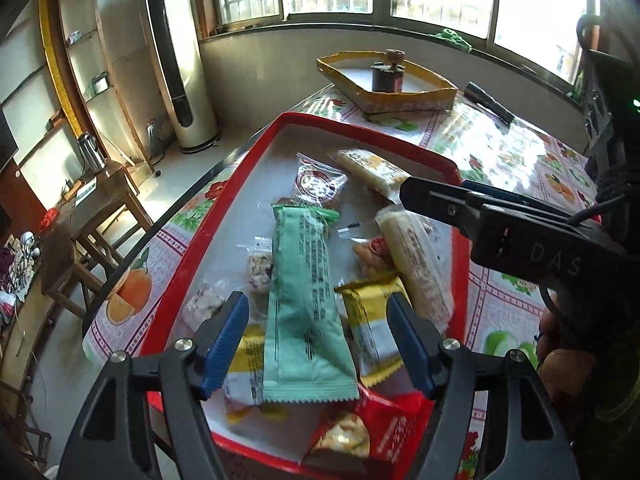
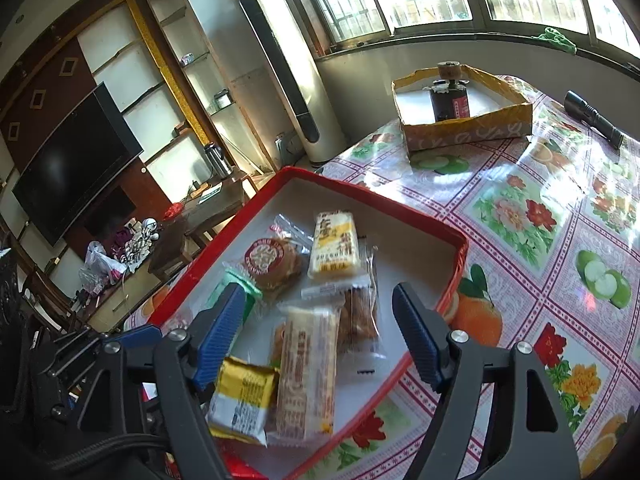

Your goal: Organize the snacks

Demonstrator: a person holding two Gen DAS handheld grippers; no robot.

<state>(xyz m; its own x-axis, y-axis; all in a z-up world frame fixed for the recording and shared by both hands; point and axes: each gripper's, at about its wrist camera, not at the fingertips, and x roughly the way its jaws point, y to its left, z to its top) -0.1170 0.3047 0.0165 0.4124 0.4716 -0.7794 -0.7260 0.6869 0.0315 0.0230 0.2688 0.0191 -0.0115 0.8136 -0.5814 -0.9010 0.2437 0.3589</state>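
Note:
A red tray [image 1: 280, 124] [image 2: 460, 248] on the flowered table holds several wrapped snacks. A long mint-green packet [image 1: 304, 304] lies in its middle, between the blue fingers of my open left gripper [image 1: 318, 344], which hovers just above it. Yellow-white packets [image 1: 368, 320] lie beside it and a red packet [image 1: 380, 436] lies at the near rim. My right gripper [image 2: 320, 336] is open above a long pale wafer packet [image 2: 306, 372] and a yellow packet [image 2: 244, 400]. It enters the left wrist view from the right [image 1: 440, 196]. A round cake [image 2: 274, 262] and a yellow-white bar [image 2: 334, 246] lie farther in.
A yellow cardboard box lid [image 1: 408, 100] [image 2: 468, 128] with a dark jar [image 2: 448, 98] in it stands at the table's far side. A black flashlight [image 2: 594, 118] lies to its right. The table edge drops off left toward a wooden stool [image 1: 100, 200] and a tower fan [image 2: 280, 60].

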